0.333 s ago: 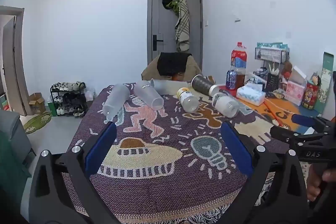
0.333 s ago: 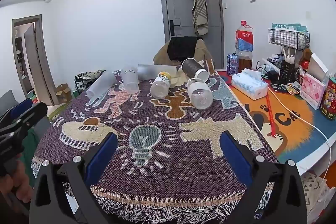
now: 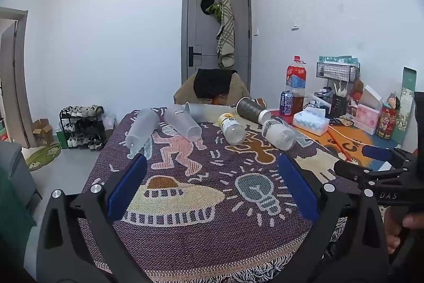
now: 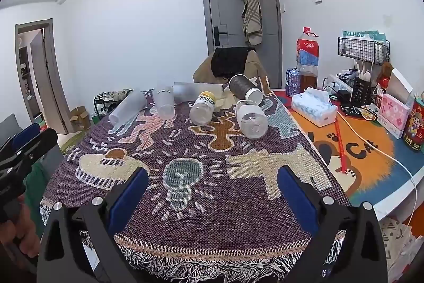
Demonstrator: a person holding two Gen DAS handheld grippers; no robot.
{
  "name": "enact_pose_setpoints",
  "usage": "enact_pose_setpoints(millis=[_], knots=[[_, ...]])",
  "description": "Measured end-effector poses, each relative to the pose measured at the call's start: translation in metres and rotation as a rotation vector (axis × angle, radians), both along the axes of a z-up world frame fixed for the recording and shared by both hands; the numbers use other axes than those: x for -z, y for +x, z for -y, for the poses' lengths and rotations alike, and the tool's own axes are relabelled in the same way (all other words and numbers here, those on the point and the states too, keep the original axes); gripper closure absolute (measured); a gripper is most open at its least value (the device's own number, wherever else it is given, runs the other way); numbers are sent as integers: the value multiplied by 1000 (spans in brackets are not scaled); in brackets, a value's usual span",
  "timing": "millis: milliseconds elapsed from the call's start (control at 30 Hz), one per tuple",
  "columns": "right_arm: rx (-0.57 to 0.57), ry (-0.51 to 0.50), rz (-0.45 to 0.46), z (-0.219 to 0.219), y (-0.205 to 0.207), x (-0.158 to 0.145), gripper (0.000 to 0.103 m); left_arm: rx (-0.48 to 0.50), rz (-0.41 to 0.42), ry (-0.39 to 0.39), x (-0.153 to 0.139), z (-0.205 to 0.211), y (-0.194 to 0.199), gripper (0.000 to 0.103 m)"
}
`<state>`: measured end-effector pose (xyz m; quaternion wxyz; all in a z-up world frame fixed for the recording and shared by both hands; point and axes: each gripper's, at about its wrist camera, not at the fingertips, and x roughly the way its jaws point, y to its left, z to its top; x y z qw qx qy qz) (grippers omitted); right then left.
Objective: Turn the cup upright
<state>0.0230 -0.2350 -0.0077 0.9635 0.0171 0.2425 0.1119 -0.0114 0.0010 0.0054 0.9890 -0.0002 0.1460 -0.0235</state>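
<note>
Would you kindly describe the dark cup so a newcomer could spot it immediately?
Start at the patterned woven cloth and look to its far edge, before the draped chair. There, rightmost of the toppled containers, lies the dark cup, the only opaque one beside clear neighbours.

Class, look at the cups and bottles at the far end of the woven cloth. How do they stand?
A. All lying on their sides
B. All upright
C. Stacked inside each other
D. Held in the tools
A: the frosted cups, the yellow-capped bottle and the dark cup all lie on their sides on the cloth, and both tools are open and empty.
</note>
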Motion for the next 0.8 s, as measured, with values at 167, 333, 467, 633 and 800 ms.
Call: enact_pose_setpoints(millis=[167,333,467,633,800], knots=[[8,2,13,2,-5,0,7,2,-9,-9,0,-2,0,4],[13,2,14,2,-6,-1,7,-5,-11,-1,0,-1,-1,4],[12,13,7,3,-6,0,7,-5,-16,-2,1,-3,-1,4],[5,18,11,2,-6,0,7,-13,-17,-3,3,-4,1,4],[-7,34,11,0,-2,2,7,-25,-14,-7,3,-6,2,4]])
